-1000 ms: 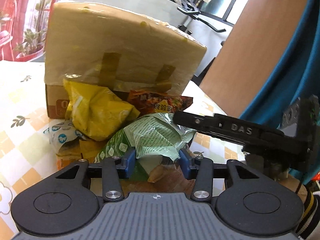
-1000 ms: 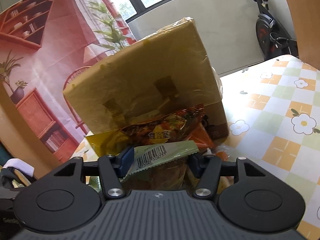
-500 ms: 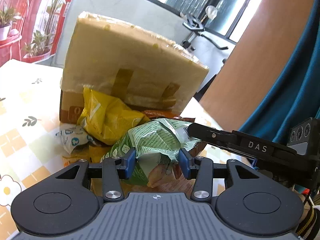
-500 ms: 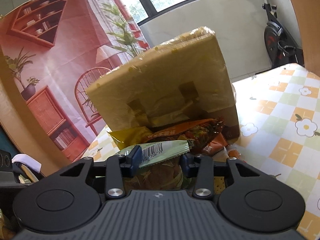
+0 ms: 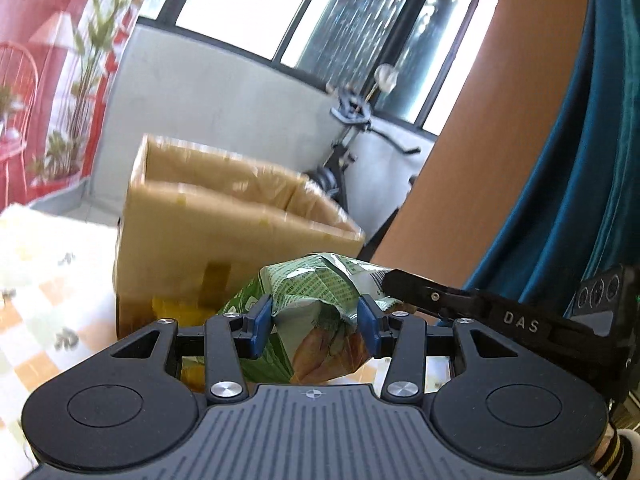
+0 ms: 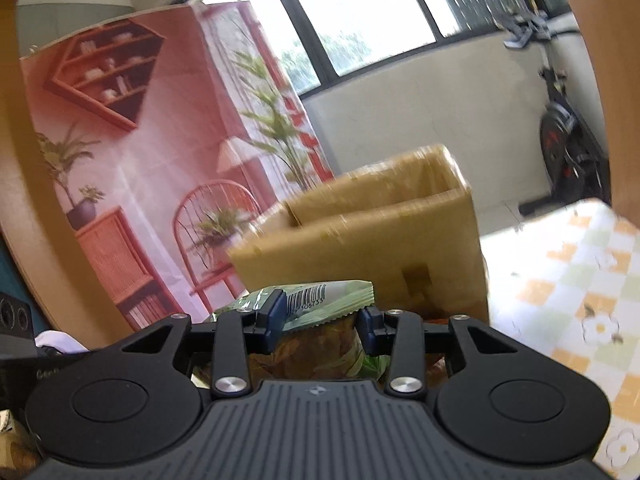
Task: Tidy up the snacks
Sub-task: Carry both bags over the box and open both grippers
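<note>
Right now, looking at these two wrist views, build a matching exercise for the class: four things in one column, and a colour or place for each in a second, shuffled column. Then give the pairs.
Things
1. snack bag
2. cardboard box
3. tablecloth
4. exercise bike

Descriptions
A. brown, open at the top, standing on the table
B. checked orange and green with flowers
C. green, held between the fingers of both grippers
D. on the floor by the wall under the windows

Pairs: 1-C, 2-A, 3-B, 4-D
</note>
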Demonstrator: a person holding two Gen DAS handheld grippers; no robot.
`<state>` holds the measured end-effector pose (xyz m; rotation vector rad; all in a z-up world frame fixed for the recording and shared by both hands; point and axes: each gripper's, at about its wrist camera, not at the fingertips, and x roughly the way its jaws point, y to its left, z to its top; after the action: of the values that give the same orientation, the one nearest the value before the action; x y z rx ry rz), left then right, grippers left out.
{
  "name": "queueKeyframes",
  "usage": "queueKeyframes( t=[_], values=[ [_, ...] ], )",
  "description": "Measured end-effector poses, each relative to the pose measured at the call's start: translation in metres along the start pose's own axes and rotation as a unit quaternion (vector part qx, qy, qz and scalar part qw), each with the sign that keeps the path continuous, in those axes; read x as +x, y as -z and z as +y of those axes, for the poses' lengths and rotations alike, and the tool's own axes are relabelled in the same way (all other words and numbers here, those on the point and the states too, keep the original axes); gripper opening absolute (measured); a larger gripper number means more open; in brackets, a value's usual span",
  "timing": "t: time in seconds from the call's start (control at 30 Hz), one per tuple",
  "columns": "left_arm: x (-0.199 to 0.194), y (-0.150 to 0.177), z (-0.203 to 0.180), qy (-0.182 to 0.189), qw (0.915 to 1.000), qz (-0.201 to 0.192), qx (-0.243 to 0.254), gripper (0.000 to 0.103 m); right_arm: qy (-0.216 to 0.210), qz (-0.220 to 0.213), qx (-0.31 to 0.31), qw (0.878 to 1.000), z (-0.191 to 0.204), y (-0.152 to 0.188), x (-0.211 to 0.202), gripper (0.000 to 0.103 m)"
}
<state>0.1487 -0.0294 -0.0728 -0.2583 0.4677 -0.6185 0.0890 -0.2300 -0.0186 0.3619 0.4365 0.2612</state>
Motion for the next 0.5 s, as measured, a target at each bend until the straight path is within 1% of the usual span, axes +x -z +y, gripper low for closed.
queueKeyframes(
  t=[0.2,0.4,0.5],
  values=[
    [-0.004,-0.032,-0.010,0.010,0.9990,-0.036,0.023,0.048,-0.019,-0.041,-0.019,0.999,0.018,-0.029,-0.008,0.040],
    [0.009,-0.061,-0.015,0.012,0.9957,-0.072,0.057,0.048,-0.032,-0.078,-0.042,0.996,0.027,-0.062,-0.004,0.040],
    [0.021,-0.076,-0.012,0.011,0.9946,-0.081,0.064,0.048,-0.039,-0.099,-0.059,0.993,0.028,-0.077,0.006,0.040]
  ],
)
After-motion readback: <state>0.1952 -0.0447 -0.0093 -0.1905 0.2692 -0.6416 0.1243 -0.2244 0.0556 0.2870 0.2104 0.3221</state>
